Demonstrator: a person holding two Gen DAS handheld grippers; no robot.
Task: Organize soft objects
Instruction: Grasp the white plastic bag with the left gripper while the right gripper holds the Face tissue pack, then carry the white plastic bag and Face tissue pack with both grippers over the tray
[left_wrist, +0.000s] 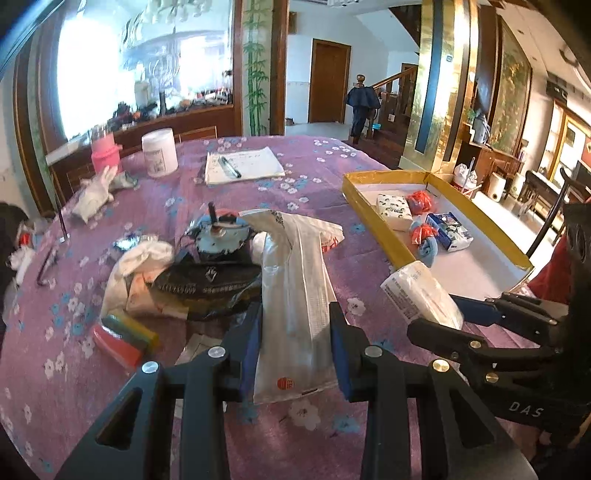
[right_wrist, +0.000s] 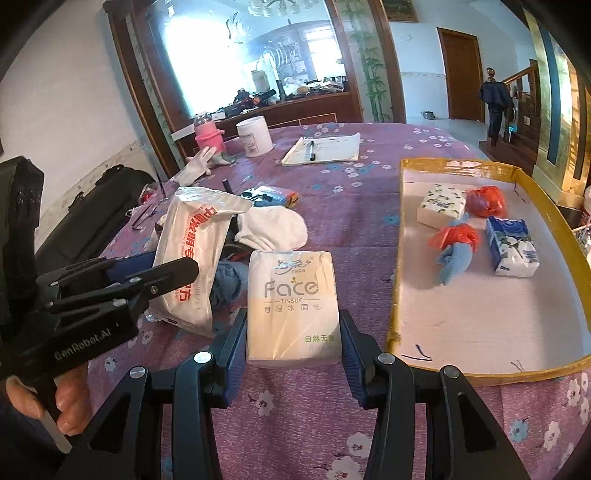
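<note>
My left gripper (left_wrist: 295, 332) is shut on a long white plastic tissue bag (left_wrist: 295, 295) with red print, held above the purple table; the bag also shows in the right wrist view (right_wrist: 192, 258). My right gripper (right_wrist: 293, 332) is shut on a cream "Face" tissue pack (right_wrist: 291, 306), seen in the left wrist view (left_wrist: 421, 295) just left of the yellow-rimmed tray (left_wrist: 373, 218). The tray (right_wrist: 395, 280) holds two small tissue packs (right_wrist: 441, 205), (right_wrist: 511, 245), red bags (right_wrist: 485, 201) and a blue cloth (right_wrist: 454, 258).
A pile on the table holds a white cloth (right_wrist: 273, 225), a dark bag (left_wrist: 210, 280), a blue round item (left_wrist: 218, 236) and coloured sponges (left_wrist: 122, 339). Farther back stand a pink bottle (left_wrist: 105, 153), a white tub (left_wrist: 159, 151), gloves (left_wrist: 94, 195) and a notepad with pen (left_wrist: 242, 164).
</note>
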